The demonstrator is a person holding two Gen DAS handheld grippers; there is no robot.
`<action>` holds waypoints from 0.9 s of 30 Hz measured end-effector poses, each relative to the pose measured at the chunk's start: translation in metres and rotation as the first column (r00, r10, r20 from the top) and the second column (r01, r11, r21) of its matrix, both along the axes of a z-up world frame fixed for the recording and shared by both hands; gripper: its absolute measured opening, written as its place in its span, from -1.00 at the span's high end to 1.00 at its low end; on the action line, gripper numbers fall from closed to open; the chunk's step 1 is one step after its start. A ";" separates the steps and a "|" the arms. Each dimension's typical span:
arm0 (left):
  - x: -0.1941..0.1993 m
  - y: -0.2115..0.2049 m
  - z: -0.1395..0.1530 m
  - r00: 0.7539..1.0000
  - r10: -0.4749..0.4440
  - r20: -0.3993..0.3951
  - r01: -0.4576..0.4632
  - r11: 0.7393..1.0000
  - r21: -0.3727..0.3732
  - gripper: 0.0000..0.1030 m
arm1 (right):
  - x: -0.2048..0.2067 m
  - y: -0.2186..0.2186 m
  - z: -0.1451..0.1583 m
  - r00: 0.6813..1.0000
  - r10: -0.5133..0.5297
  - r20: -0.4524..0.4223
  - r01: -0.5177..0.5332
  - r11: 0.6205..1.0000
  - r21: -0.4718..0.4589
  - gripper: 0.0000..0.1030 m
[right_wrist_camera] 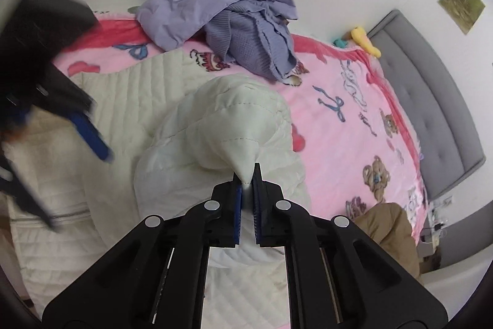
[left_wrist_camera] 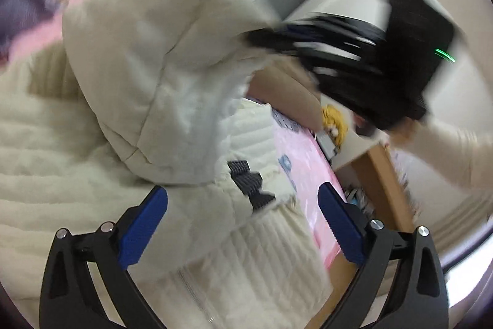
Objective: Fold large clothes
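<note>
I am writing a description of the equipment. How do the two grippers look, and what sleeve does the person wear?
Both the left gripper and the right gripper have black angular frames with silver round bolts and blue ribbed pads. In the left wrist view a green light glows on the right gripper's black body. The sleeve is cream.
</note>
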State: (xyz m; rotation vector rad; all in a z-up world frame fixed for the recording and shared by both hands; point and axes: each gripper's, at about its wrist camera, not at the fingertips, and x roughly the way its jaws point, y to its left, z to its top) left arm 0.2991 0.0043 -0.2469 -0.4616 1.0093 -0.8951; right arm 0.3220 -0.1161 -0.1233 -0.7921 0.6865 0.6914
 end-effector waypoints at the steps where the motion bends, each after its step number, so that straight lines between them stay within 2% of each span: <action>1: 0.009 -0.001 -0.007 0.999 0.023 -0.039 -0.024 0.999 -0.026 -0.87 | 0.002 0.000 0.001 1.000 0.002 -0.009 -0.002 1.000 0.006 0.89; 3: 0.027 0.000 -0.022 0.989 0.097 -0.110 -0.108 0.990 -0.093 -0.86 | 0.006 0.000 0.001 0.999 -0.010 -0.032 0.010 1.000 0.017 0.89; 7: 0.045 0.001 -0.028 0.979 0.184 -0.086 -0.193 0.975 -0.111 -0.80 | 0.006 -0.002 0.004 0.999 -0.016 -0.051 0.019 0.998 0.053 0.89; 11: 0.075 0.002 -0.034 0.970 0.208 -0.124 -0.222 0.968 -0.116 -0.77 | 0.006 -0.004 0.006 0.997 -0.018 -0.075 0.025 0.996 0.084 0.88; 16: 0.104 0.006 -0.028 0.971 0.221 -0.086 -0.228 0.970 -0.085 -0.77 | 0.000 -0.007 0.004 0.994 -0.023 -0.103 0.035 0.992 0.121 0.88; 20: 0.089 0.012 -0.029 0.984 0.168 -0.057 -0.169 0.985 -0.021 -0.77 | -0.010 -0.011 0.000 0.986 -0.031 -0.166 0.063 0.980 0.189 0.88; 24: 0.048 0.035 -0.023 0.993 0.119 0.004 -0.119 0.990 0.069 -0.77 | -0.033 -0.004 -0.017 0.983 0.012 -0.184 0.019 0.986 0.168 0.88; 25: 0.036 0.043 -0.021 0.994 0.110 -0.002 -0.109 0.989 0.101 -0.77 | -0.036 -0.003 -0.019 0.981 0.018 -0.192 0.015 0.985 0.171 0.88; 27: 0.025 0.056 -0.018 0.993 0.099 -0.058 -0.094 0.992 0.086 -0.78 | -0.045 0.001 -0.029 0.975 0.033 -0.218 0.006 0.984 0.176 0.88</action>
